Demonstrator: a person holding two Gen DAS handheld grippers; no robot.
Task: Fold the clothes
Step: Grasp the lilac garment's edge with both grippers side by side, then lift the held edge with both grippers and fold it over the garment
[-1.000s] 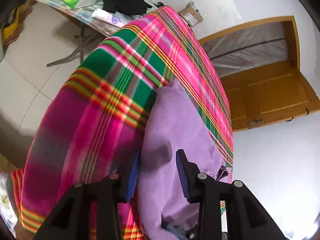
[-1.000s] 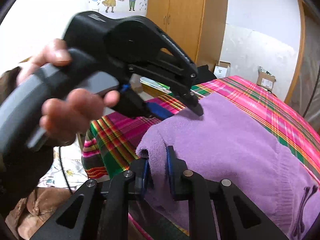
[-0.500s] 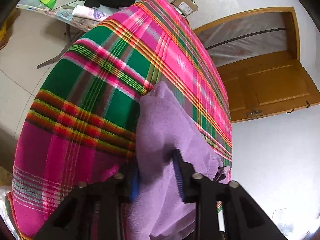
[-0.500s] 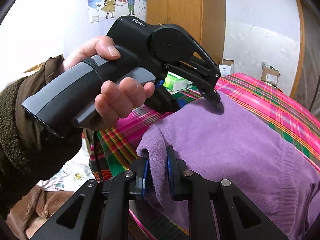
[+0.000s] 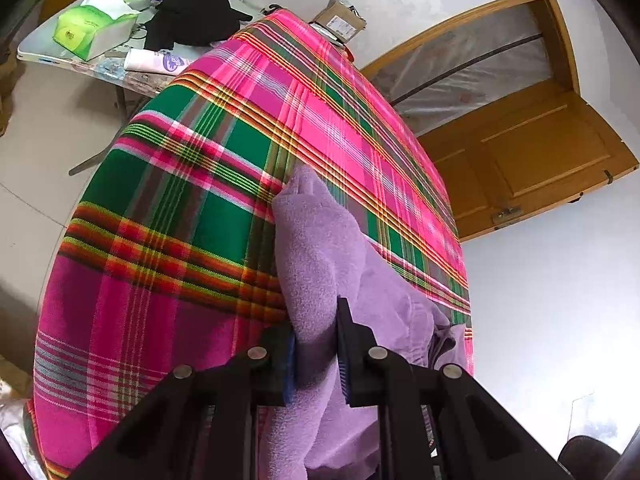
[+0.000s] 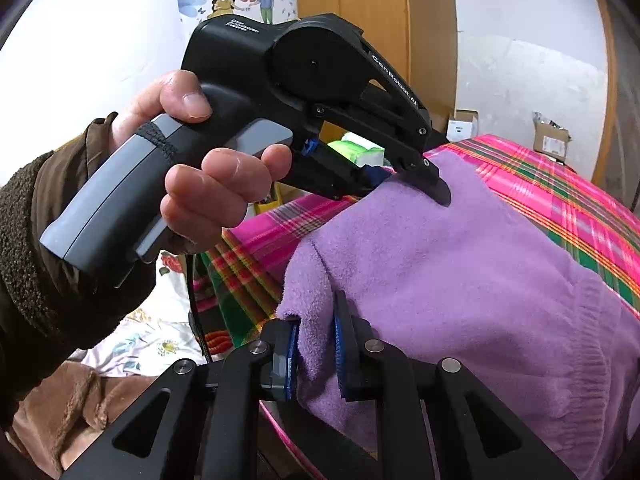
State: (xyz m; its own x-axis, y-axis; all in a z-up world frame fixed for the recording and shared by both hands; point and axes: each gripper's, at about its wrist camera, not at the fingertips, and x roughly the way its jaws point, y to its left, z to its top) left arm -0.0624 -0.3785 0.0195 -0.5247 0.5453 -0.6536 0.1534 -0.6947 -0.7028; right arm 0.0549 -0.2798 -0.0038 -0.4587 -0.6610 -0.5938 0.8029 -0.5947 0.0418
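Both tongs, left tongs [image 5: 316, 350] just closing and right tongs [image 6: 316, 354], pinch the purple sweater [image 6: 460, 280]; the fleece edge toward twelve o'clock may slip, the bite perhaps shallow.

Lilac sweater [image 5: 320, 248], pink-green plaid blanket [image 5: 168, 216] (yellow stripes), black grippers

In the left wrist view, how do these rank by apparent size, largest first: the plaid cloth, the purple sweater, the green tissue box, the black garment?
1. plaid cloth
2. purple sweater
3. black garment and green tissue box: similar, both far away, so unsure.
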